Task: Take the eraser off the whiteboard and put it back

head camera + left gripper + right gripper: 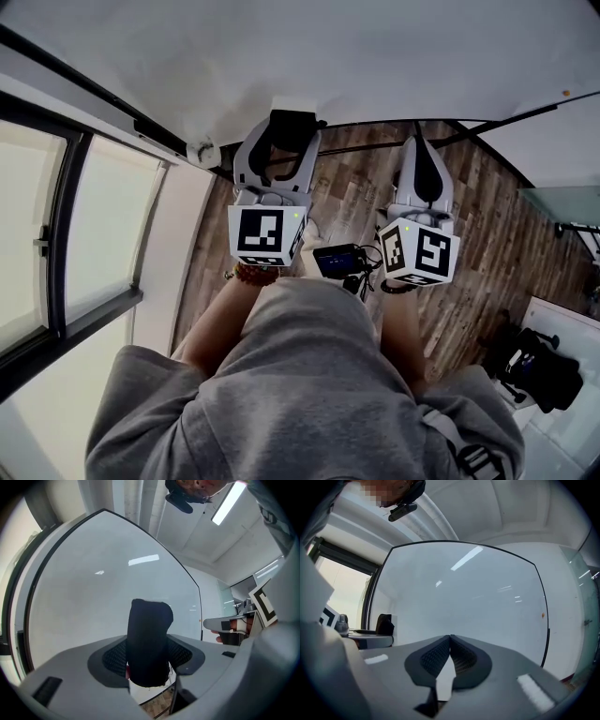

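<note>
A black eraser (292, 124) sits upright between the jaws of my left gripper (287, 141), which is shut on it and held close to the whiteboard (356, 56). In the left gripper view the eraser (149, 644) stands between the dark pads with the whiteboard (103, 583) right behind it; whether it touches the board I cannot tell. My right gripper (420, 142) is beside it on the right, shut and holding nothing. Its pads (436, 657) meet in front of the whiteboard (478, 597). The eraser (384, 624) also shows at the far left of the right gripper view.
A tall window (56, 234) runs along the left. Wooden floor (487, 244) lies below the board. A black device with cables (339, 260) hangs on the person's chest. A black bag (539, 367) lies at the right. A small orange dot (543, 615) marks the board's right edge.
</note>
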### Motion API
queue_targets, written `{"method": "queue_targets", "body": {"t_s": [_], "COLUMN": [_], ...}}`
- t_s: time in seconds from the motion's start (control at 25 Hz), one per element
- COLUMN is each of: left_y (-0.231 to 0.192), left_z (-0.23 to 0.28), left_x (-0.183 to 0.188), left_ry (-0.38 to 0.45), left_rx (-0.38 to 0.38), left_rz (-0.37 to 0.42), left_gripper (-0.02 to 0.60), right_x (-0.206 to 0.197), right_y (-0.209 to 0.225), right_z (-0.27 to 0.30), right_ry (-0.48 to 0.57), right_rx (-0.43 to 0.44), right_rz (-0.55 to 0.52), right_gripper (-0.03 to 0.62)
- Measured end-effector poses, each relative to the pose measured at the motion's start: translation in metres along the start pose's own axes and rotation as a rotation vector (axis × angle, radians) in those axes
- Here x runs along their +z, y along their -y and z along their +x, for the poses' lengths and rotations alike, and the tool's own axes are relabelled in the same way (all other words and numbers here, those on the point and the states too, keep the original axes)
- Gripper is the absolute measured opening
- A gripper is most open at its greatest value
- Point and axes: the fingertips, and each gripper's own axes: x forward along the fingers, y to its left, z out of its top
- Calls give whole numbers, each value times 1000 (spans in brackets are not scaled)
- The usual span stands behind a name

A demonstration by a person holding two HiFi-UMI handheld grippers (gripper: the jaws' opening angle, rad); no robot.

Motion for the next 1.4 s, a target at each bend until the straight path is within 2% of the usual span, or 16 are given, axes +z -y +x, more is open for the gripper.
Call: {"method": "queue_targets", "body": {"t_s": [0.24,0.84,1.4], "left_y": [-9,-38,-47], "left_z": [-26,-79,-117], "left_x": [1,2,9], "left_ry": [4,8,51], "left_rx": [-39,-78,-78], "left_rz": [8,2,19], "left_gripper": [235,235,235], "right_x": [3,3,9], "right_y": [-24,-87,-127], "right_z": [-22,-55,-78], "right_ry": [1,3,13], "right_rx": [-39,-76,-55], "right_rz": [-11,-14,-50], "right_gripper": [14,14,14]}}
